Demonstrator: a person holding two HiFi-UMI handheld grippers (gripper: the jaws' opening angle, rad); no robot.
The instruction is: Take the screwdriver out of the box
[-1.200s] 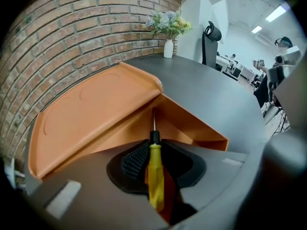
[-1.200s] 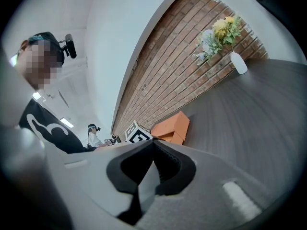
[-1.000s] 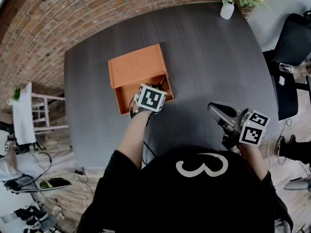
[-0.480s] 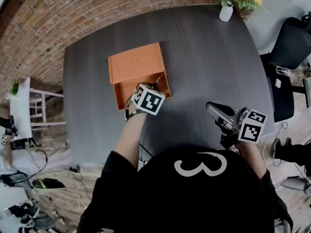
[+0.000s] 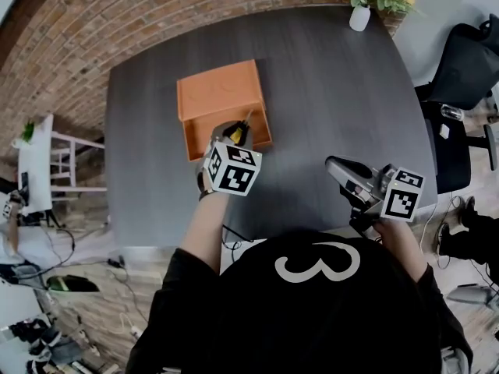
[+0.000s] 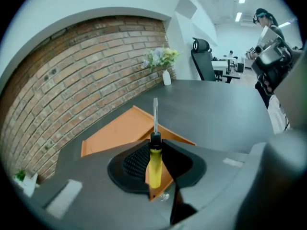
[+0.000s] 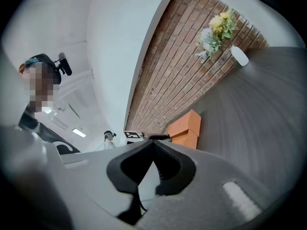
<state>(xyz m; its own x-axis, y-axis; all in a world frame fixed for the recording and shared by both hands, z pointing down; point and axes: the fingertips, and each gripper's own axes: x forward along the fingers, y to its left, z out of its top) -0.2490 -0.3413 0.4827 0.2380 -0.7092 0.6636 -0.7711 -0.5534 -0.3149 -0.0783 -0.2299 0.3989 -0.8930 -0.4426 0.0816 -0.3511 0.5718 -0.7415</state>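
My left gripper (image 5: 235, 137) is shut on a screwdriver (image 5: 238, 131) with a yellow handle and holds it above the front part of the open orange box (image 5: 218, 100). In the left gripper view the yellow handle of the screwdriver (image 6: 154, 159) is pinched between the black pads of the left gripper (image 6: 154, 150). Its black collar and metal shaft point up past the box (image 6: 115, 133). My right gripper (image 5: 341, 171) hovers over the table's front right, well away from the box. The right gripper (image 7: 152, 143) has its tips together with nothing between them.
The box stands on a dark grey table (image 5: 335, 92). A white vase of flowers (image 5: 360, 12) sits at the far right edge. A black office chair (image 5: 468, 61) stands beyond the right side, and a brick wall (image 5: 70, 45) runs along the left.
My left gripper has risen out of the box and drawn back toward the person, carrying the screwdriver. The right gripper has shifted only slightly.
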